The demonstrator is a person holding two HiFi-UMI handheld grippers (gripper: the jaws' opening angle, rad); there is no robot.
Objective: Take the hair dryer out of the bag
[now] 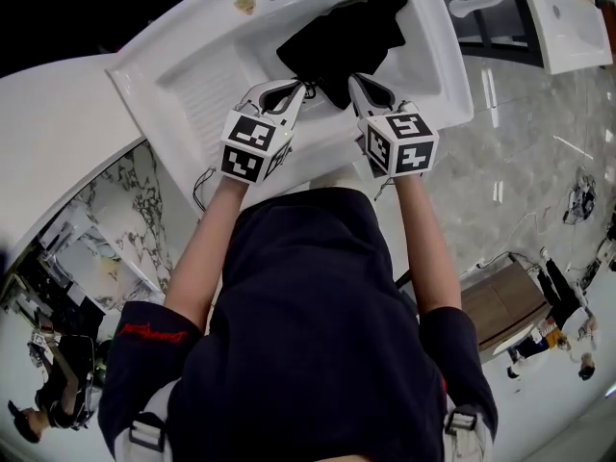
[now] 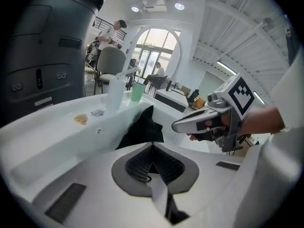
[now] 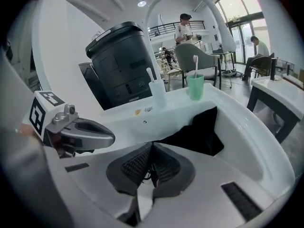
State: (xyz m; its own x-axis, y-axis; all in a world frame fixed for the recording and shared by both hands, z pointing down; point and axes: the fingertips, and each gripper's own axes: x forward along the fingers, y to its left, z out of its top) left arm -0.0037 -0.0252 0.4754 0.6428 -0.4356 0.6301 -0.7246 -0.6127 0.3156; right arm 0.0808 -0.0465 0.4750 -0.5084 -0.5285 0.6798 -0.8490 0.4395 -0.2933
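Hair dryer: not visible in any view; judged to be inside the black bag (image 1: 342, 37), which shows no opening.
Bag, place: lies slumped in the white basin (image 1: 207, 104), just ahead of both tongs' tips, its near corner between them.
Bag, relative to left tongs (image 1: 300, 89): straight ahead of the tips and very near; contact cannot be confirmed.
Bag, relative to right tongs (image 1: 354, 82): ahead and a little to the right of the tips, also very near.
Left tongs, state: jaws pressed together, nothing between the pads.
Right tongs, state: jaws together, likewise empty.
Tongs, pose: side by side, both angled down toward the bag's near edge.
Progress, done: approach only, by the look of it; the bag is not gripped or lifted.
Progress, left: grip the bag, find and open its mouth, draw the dryer out.
Dryer, heading: cannot be told; the cloth hides its nozzle and handle.
Long axis, judged: the bag runs away from the tongs toward the basin's far side, so the dryer probably lies along that line.
Bag, shape: crumpled, one fold standing up in a peak.
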